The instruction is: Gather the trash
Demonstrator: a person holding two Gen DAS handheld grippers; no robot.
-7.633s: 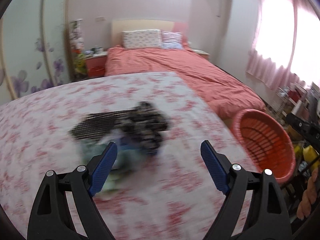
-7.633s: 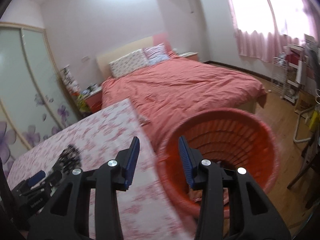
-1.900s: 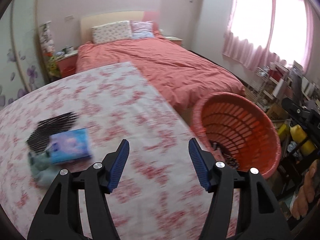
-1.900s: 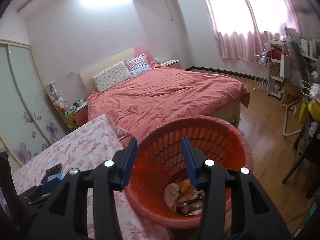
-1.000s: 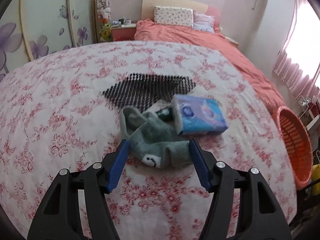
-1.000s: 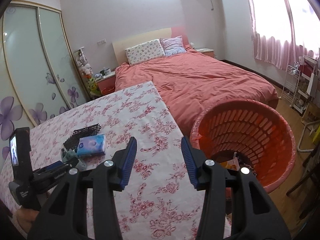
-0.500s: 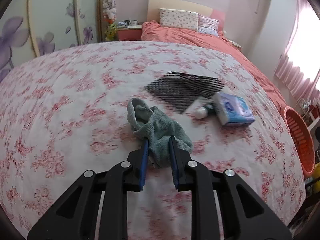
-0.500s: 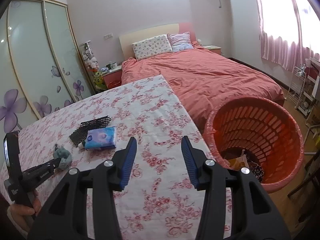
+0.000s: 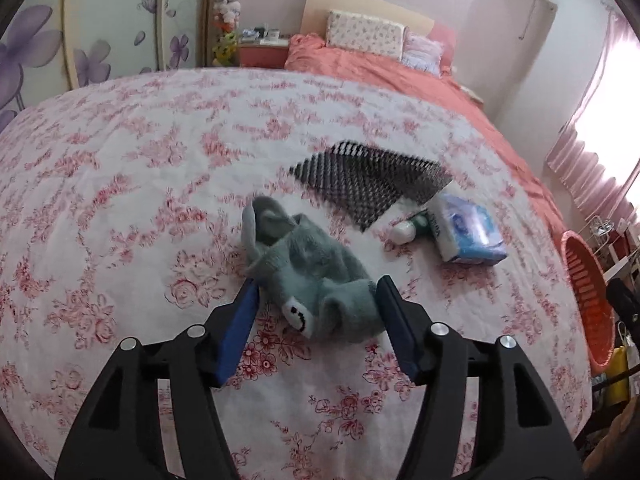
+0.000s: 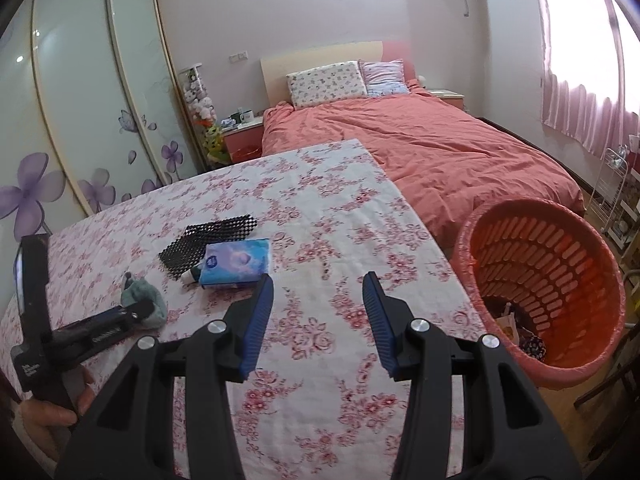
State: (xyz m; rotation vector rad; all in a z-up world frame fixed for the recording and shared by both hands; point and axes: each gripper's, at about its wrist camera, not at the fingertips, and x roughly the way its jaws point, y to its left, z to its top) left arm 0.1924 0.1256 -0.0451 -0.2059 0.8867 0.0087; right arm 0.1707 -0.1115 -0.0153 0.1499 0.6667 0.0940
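Sock (image 9: 310, 276) (grey, face print) lies crumpled on the floral tabletop (image 9: 120, 184), between the spread fingers of the left gripper (image 9: 316, 300); gripper released, not yet pinching. To do it well, I'd drop low, close on the bunched near end so both layers catch, then lift clear before swinging right to the orange basket (image 10: 548, 280); it stands off the tabletop's right edge, already holding scraps. Right gripper (image 10: 318, 304) hangs unclenched and empty over bare cloth. Beyond the sock: black mesh sheet (image 9: 368, 178), blue tissue pack (image 9: 468, 234), small white tube (image 9: 404, 232) beside it; near but not touching, so the grab looks unobstructed.
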